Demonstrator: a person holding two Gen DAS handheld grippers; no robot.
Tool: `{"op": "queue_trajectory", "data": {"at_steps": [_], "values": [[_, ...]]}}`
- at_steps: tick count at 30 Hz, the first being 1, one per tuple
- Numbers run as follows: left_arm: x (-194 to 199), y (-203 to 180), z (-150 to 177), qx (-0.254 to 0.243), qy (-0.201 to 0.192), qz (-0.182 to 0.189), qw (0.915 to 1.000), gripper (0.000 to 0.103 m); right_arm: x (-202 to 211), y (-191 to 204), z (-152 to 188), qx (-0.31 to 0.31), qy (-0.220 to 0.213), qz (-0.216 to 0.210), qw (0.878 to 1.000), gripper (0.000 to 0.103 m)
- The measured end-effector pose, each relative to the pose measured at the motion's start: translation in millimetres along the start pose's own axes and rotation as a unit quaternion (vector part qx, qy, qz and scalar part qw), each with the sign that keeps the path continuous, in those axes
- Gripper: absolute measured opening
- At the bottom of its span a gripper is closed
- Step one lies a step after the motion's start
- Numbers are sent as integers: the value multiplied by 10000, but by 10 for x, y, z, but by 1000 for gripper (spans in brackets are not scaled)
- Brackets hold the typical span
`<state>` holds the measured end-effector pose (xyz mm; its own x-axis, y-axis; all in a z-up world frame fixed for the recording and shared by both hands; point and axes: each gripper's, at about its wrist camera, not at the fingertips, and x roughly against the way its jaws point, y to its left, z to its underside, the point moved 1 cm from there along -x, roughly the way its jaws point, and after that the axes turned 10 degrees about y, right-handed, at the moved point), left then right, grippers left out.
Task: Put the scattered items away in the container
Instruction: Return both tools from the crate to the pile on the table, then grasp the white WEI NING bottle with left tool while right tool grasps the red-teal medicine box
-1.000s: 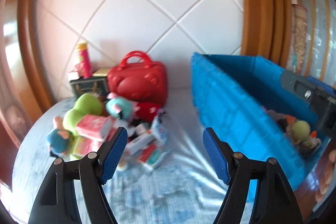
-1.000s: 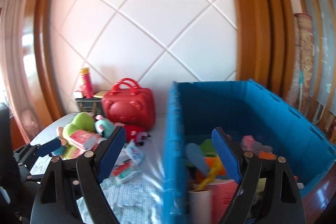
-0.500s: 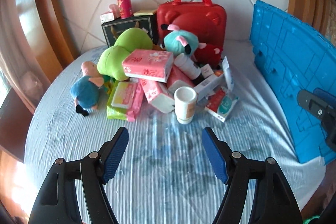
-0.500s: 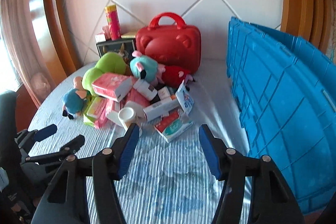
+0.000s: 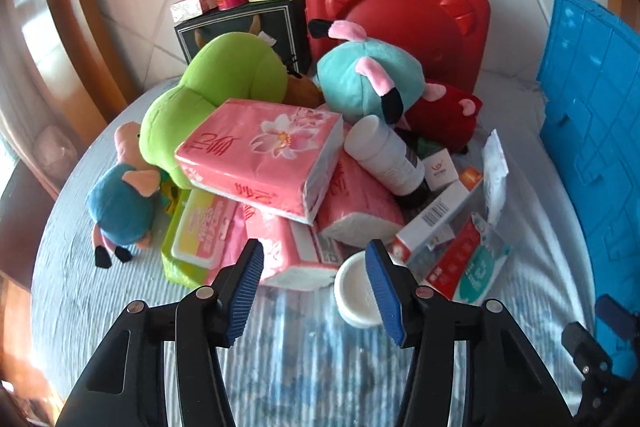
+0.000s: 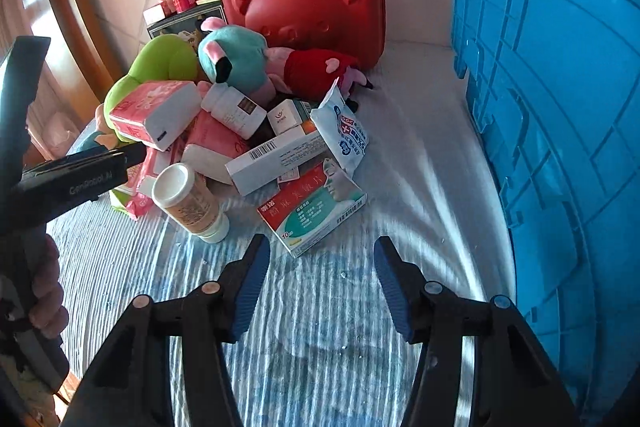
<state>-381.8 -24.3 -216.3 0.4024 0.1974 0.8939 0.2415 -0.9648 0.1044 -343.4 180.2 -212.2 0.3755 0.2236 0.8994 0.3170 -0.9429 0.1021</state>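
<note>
The left hand-held gripper (image 5: 314,279) hangs over the near edge of a heap of scattered items on a blue-and-white striped cloth (image 5: 304,359); its jaws have just been closing, yet nothing is clamped, the blue pads standing apart with a small white-lidded round tub (image 5: 356,293) just ahead of the right pad and a pink tissue pack (image 5: 296,255) between and beyond them; whether either pad touches anything I cannot tell. The right hand-held gripper (image 6: 320,277) is likewise released, its jaws also lately narrowing, with only bare cloth between them; a red-and-green flat cardboard box (image 6: 314,211) lies just beyond its tips. The heap holds a large pink flowered tissue pack (image 5: 260,157), a white plastic bottle (image 5: 384,157), a green plush toy (image 5: 216,91), a teal plush toy (image 5: 368,75) and a small blue-bodied pig plush (image 5: 120,203); behind stands a red hard-shell bear-faced case (image 5: 400,15). The blue plastic crate (image 6: 560,107) stands at the right, apart from the heap.
</note>
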Motion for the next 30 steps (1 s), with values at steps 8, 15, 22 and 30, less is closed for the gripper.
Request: {"op": "queue_trajectory", "data": {"at_steps": [8, 15, 22, 30], "values": [[-208, -67, 147, -293, -82, 138, 9994, 53, -405, 71, 1, -48, 381, -70, 9992, 54], [17, 178, 711, -348, -49, 261, 9990, 53, -467, 287, 111, -25, 419, -261, 9988, 54], [-256, 470, 1136, -396, 482, 55, 9980, 53, -621, 609, 300, 129, 624, -391, 9972, 54], [-332, 478, 1171, -518, 561, 388, 9963, 55, -719, 704, 424, 127, 760, -219, 9968, 54]]}}
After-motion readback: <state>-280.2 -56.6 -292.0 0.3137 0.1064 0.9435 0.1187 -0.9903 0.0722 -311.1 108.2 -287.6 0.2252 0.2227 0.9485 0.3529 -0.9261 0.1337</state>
